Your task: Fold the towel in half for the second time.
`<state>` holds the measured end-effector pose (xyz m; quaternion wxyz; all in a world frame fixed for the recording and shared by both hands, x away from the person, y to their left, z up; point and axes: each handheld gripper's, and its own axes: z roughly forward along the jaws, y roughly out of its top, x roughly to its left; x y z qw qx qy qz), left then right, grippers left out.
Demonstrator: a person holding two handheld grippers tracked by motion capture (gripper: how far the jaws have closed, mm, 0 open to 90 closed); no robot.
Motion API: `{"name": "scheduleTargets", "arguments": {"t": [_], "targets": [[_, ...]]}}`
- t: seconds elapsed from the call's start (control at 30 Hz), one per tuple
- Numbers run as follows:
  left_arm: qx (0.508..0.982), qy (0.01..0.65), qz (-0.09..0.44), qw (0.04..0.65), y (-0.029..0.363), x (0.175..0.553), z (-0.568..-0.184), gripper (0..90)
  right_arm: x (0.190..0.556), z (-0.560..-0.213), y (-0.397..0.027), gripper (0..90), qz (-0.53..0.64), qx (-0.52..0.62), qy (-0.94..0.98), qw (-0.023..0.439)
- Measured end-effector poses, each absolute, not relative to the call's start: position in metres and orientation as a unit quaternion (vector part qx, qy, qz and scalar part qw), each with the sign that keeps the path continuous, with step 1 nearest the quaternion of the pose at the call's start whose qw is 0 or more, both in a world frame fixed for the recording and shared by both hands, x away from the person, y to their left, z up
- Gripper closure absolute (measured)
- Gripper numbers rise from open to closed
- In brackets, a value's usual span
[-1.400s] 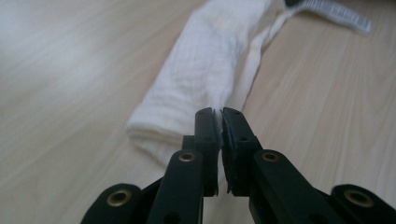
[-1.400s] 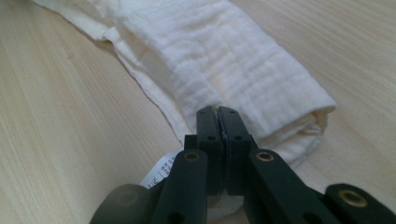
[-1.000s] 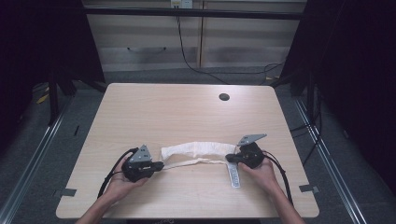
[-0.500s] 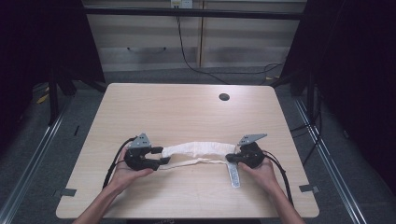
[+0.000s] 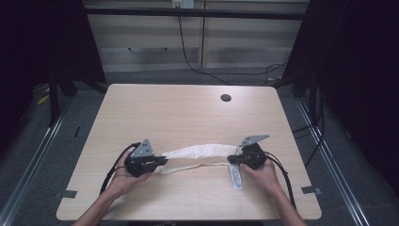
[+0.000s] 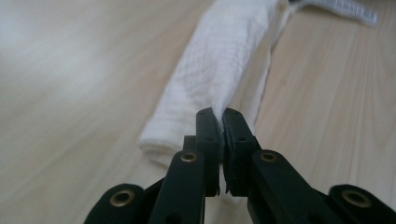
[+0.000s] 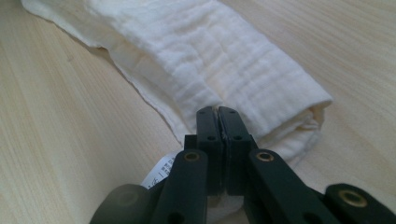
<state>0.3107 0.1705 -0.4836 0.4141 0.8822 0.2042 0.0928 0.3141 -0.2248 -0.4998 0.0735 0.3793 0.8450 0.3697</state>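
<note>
Since the earlier frame the left gripper has shifted along the cloth and its jaws have just been closing — now clamped on the cloth's left end, fabric pinched between them. The folded white cloth lies stretched across the near half of the table. The right gripper has its jaws clamped on the cloth's right end. A white label trails from that end toward the near edge — bare wood lies beyond the cloth up to a round hole.
</note>
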Motion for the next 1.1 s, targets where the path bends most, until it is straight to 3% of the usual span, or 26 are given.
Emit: {"name": "scheduleTargets", "arguments": {"t": [0.3, 0.63, 0.73, 0.8, 0.9, 1.03, 1.1], "targets": [[0.896, 0.205, 0.086, 0.384, 0.169, 0.311, -0.498, 86.4, 0.311, -0.496, -0.234, 89.1, 0.356, 0.388, 0.845, 0.091], [0.895, 0.208, 0.09, 0.384, 0.168, 0.311, -0.499, 86.4, 0.291, -0.495, -0.244, 89.1, 0.356, 0.375, 0.851, 0.095], [0.892, 0.212, 0.07, 0.393, 0.169, 0.315, -0.499, 85.4, 0.288, -0.497, -0.245, 88.7, 0.363, 0.382, 0.845, 0.091], [0.889, 0.214, 0.055, 0.401, 0.171, 0.313, -0.499, 80.2, 0.287, -0.498, -0.246, 87.3, 0.37, 0.382, 0.842, 0.091], [0.883, 0.214, 0.044, 0.415, 0.176, 0.31, -0.494, 73.3, 0.285, -0.498, -0.246, 77.1, 0.378, 0.386, 0.837, 0.085], [0.873, 0.22, 0.041, 0.433, 0.183, 0.309, -0.489, 67.6, 0.281, -0.496, -0.243, 73.2, 0.372, 0.383, 0.841, 0.093], [0.858, 0.236, 0.035, 0.456, 0.191, 0.312, -0.482, 59.3, 0.278, -0.492, -0.244, 68.0, 0.38, 0.385, 0.836, 0.091]]}}
